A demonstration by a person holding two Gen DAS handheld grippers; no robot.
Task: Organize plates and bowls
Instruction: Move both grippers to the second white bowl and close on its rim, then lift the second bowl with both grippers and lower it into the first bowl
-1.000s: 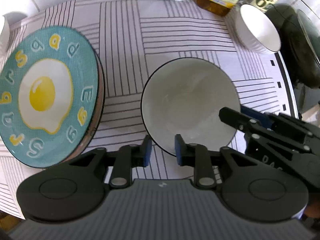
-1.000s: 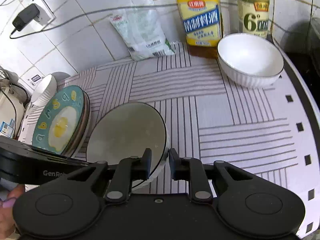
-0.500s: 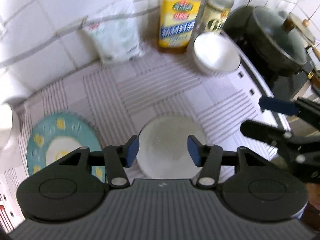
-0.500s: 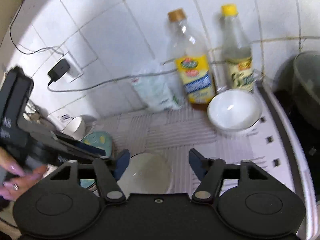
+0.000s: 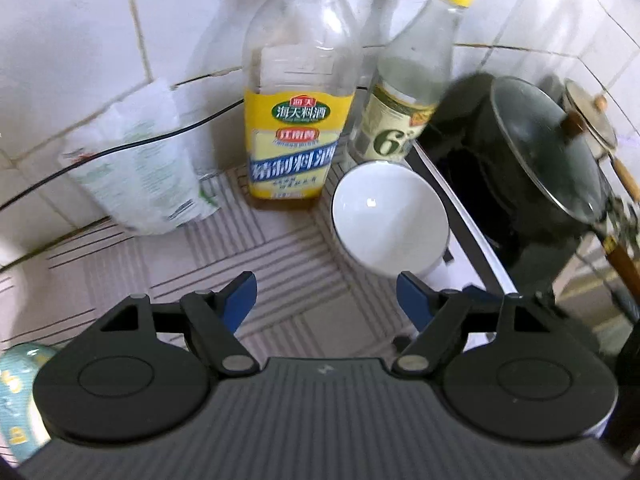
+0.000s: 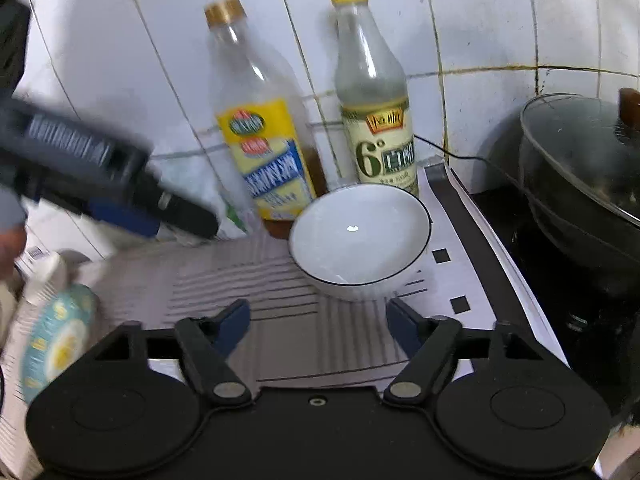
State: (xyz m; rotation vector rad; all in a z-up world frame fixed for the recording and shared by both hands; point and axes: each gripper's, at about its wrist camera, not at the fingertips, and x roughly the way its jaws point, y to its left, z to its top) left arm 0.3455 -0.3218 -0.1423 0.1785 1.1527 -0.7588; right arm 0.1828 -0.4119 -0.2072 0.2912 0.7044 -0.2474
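A white bowl with a dark rim (image 5: pixel 390 220) (image 6: pixel 360 236) stands on the striped mat near the bottles. My left gripper (image 5: pixel 326 300) is open and empty, a short way in front of the bowl. My right gripper (image 6: pixel 318 320) is open and empty, just in front of the same bowl. The left gripper's body (image 6: pixel 100 184) shows blurred at the left of the right wrist view. The teal egg-pattern plate (image 5: pixel 16 396) (image 6: pixel 56 340) lies at the lower left. The other bowl is out of view.
A yellow-labelled cooking wine bottle (image 5: pixel 296 120) (image 6: pixel 264 152), a vinegar bottle (image 5: pixel 408 92) (image 6: pixel 376 120) and a plastic bag (image 5: pixel 140 164) stand against the tiled wall. A black lidded pot (image 5: pixel 532 160) (image 6: pixel 584 176) sits on the stove at right. A small white cup (image 6: pixel 44 276) stands at left.
Both grippers have opened, let go of the nearer bowl, and moved up and forward toward the far white bowl by the bottles. The nearer bowl has dropped out of view.
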